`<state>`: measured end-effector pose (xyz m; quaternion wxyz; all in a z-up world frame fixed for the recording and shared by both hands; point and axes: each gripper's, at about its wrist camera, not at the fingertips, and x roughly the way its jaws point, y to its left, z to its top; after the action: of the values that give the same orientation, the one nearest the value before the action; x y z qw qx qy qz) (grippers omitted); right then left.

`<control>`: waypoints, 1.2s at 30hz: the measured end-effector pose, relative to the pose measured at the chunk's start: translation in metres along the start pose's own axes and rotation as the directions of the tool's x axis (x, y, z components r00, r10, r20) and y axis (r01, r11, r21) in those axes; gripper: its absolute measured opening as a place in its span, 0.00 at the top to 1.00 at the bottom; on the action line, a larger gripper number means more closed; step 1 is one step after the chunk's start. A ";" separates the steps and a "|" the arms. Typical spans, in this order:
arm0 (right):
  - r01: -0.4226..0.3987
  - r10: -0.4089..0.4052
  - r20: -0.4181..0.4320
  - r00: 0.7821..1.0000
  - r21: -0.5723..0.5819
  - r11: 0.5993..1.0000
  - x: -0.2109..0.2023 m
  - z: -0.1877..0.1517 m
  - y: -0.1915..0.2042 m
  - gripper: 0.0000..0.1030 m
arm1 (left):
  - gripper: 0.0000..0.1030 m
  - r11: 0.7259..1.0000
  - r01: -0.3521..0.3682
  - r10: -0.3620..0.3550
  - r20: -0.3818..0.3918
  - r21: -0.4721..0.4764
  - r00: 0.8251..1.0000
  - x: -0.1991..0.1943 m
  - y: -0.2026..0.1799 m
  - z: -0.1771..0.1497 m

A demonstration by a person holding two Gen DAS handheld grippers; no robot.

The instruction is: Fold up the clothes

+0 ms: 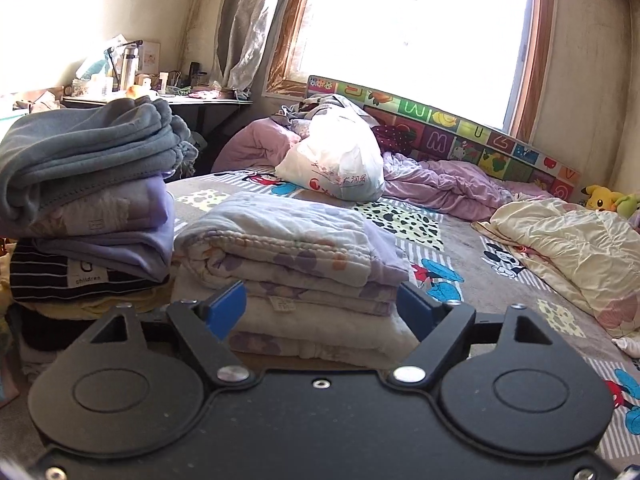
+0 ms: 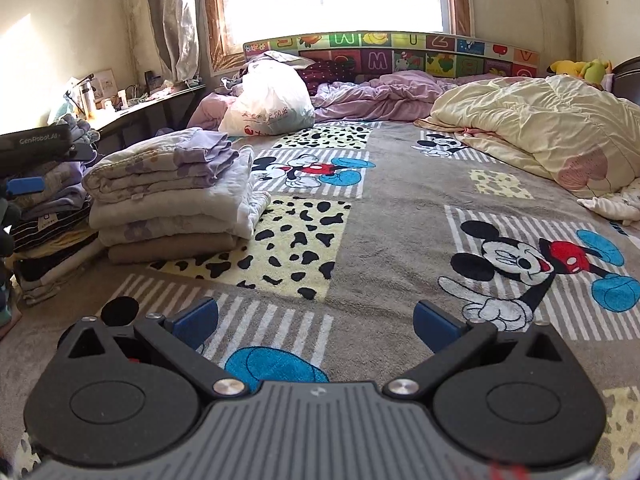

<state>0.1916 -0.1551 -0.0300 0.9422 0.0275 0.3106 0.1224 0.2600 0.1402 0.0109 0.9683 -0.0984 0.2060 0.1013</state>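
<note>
Our left gripper (image 1: 320, 308) stands wide, empty, facing the folded stack (image 1: 288, 264). Our right gripper (image 2: 316, 320) stands wide over the blanket (image 2: 392, 184). We judge the stack soft and floppy; grip at hems or corners.

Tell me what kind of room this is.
Most likely a lived-in bedroom, probably shared with a child: a wide bed under a cartoon-mouse blanket, a rumpled cream quilt, an alphabet play mat propped below the window, and stacks of folded clothes.
</note>
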 end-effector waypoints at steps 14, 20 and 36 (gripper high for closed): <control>-0.040 0.044 -0.048 0.998 0.090 0.995 0.067 -0.005 -0.013 0.00 | 0.47 0.997 -0.034 0.036 -0.036 0.069 0.999 0.123 -0.020 0.027; -0.037 0.045 -0.073 0.996 0.100 0.994 0.075 -0.013 -0.014 0.00 | 1.00 0.988 -0.063 0.074 -0.074 0.143 0.994 0.119 -0.035 0.034; -0.013 0.012 0.007 1.000 0.141 0.990 -0.017 -0.019 -0.027 0.00 | 0.99 0.963 -0.026 0.018 0.030 0.269 0.999 0.035 -0.060 0.039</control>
<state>0.1730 -0.1859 -0.0391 0.9381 0.0962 0.3154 0.1060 0.3205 0.0974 0.0396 0.9742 0.0376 0.2058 0.0846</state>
